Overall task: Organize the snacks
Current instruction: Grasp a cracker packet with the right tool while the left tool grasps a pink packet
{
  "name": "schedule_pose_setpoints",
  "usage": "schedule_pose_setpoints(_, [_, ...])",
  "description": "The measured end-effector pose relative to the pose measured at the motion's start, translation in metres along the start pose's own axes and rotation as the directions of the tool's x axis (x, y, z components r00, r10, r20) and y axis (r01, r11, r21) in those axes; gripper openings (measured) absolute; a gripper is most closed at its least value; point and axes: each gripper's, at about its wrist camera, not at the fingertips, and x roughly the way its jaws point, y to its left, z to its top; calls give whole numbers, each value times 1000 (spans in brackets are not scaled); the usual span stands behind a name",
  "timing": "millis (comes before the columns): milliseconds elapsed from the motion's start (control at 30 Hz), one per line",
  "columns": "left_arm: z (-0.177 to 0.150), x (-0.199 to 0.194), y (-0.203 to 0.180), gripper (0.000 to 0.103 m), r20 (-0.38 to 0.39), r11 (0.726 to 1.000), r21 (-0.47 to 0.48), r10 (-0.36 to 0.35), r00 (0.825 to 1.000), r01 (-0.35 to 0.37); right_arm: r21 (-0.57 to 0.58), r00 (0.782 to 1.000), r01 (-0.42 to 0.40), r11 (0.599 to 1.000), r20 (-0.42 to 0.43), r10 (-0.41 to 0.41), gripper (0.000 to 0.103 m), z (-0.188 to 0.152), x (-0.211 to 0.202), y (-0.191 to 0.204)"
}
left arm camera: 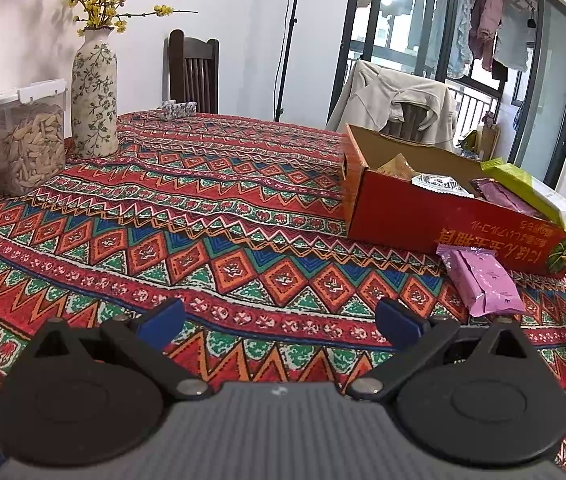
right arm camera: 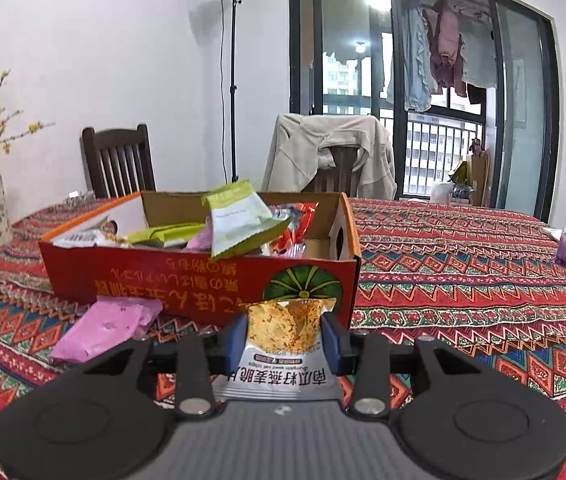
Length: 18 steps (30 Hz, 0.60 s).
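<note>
A white-and-orange snack packet point(right arm camera: 283, 344) is being gripped between the blue pads of the right claw point(right arm camera: 285, 340), just in front of the red cardboard box point(right arm camera: 155, 280) on the bench point(right arm camera: 463, 280). The carrying step is judged to be in hand. Next, the packet is probably to be lifted over the box's near wall and released among the snacks inside. The left claw point(left arm camera: 279, 320) is being held wide open and empty, while a pink packet point(left arm camera: 483, 284) is lying beside the box.

Glossy foil snack packet point(right arm camera: 283, 344), matt cardboard box point(right arm camera: 203, 280), woven cloth tablecloth point(left arm camera: 203, 220)
</note>
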Motion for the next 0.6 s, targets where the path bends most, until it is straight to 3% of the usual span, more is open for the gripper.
schedule_pose_setpoints(367, [3, 5, -16, 103, -26, 994, 65, 89, 996, -88, 38, 999, -15, 999, 34, 14, 39, -2, -7, -6])
schedule_pose_setpoints(500, [8, 6, -30, 103, -63, 1000, 20, 15, 998, -14, 46, 999, -19, 999, 47, 16, 39, -3, -10, -7])
schedule_pose_setpoints(600, [14, 10, -54, 103, -76, 999, 41, -31, 997, 34, 48, 998, -21, 999, 52, 19, 39, -3, -13, -9])
